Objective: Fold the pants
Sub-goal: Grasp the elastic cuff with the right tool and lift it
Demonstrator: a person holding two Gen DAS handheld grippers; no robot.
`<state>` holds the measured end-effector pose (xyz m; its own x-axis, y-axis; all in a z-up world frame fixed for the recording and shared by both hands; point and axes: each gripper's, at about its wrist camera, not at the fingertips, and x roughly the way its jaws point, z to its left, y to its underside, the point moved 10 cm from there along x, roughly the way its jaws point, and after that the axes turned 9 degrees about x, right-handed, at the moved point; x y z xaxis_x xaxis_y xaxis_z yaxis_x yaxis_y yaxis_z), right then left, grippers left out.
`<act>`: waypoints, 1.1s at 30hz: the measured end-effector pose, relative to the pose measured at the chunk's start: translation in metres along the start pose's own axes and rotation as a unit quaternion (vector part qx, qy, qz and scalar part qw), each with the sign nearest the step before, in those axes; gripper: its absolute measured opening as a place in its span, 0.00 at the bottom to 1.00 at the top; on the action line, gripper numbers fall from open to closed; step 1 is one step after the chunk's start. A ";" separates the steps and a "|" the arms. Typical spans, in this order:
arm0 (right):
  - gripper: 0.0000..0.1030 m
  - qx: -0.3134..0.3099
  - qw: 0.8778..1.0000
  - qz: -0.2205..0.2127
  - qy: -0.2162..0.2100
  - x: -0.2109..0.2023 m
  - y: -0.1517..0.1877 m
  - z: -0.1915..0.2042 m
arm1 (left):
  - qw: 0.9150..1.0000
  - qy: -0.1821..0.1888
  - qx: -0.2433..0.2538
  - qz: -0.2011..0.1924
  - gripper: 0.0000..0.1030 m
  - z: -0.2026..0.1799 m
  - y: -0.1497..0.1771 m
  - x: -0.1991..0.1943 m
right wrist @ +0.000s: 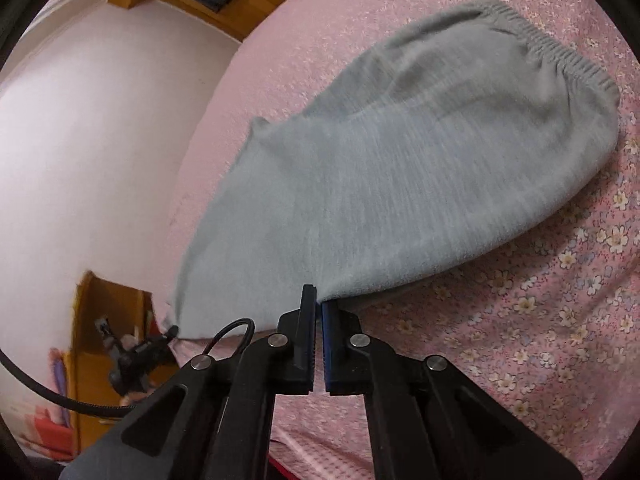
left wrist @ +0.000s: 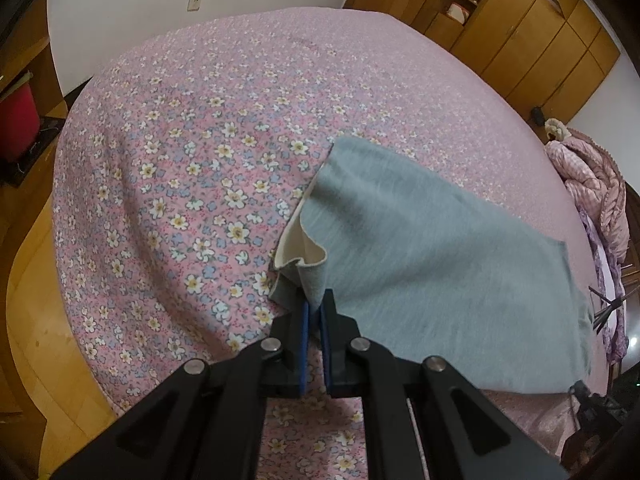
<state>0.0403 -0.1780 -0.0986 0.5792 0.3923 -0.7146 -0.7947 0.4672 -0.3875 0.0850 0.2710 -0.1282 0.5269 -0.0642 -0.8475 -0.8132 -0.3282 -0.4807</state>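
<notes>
Left wrist view alone shows the grey pants (left wrist: 420,240) at an open hem with pale lining, and the wardrobe (left wrist: 520,32) behind. Right wrist view alone shows the elastic waistband (right wrist: 560,52) at the far end. The pants lie lifted over the floral bed (left wrist: 200,140), long axis running from the tools away toward the waistband. Left tool (left wrist: 316,300) is closed, pinching the hem; right tool (right wrist: 318,296) is closed on the fabric edge.

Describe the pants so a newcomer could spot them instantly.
Find the big bed with the pink flowered sheet. On it lie the pants, plain grey knit with a gathered elastic waistband. They are the only unpatterned fabric on the sheet, pinched by both the left gripper and the right gripper.
</notes>
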 end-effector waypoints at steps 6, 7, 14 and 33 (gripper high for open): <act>0.07 -0.007 0.999 0.032 0.024 0.017 0.004 -0.016 | 1.000 -0.007 0.004 0.011 0.05 0.013 0.007 -0.006; 0.12 -0.024 0.998 0.042 0.041 0.013 0.005 -0.015 | 1.000 -0.007 0.007 0.014 0.05 0.014 0.008 -0.010; 0.33 -0.120 0.982 -0.065 0.132 -0.058 -0.063 -0.007 | 0.998 -0.017 0.060 -0.027 0.27 0.002 -0.009 -0.063; 0.22 -0.095 0.955 -0.152 0.237 -0.023 -0.190 -0.053 | 0.988 -0.020 0.153 -0.007 0.32 -0.110 -0.047 0.014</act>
<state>0.1677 -0.3178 -0.0392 0.6776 -0.1619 -0.7174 -0.6471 0.3323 -0.6862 0.1581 0.1821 -0.0925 0.5336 -0.0231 -0.8454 -0.8457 -0.0289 -0.5329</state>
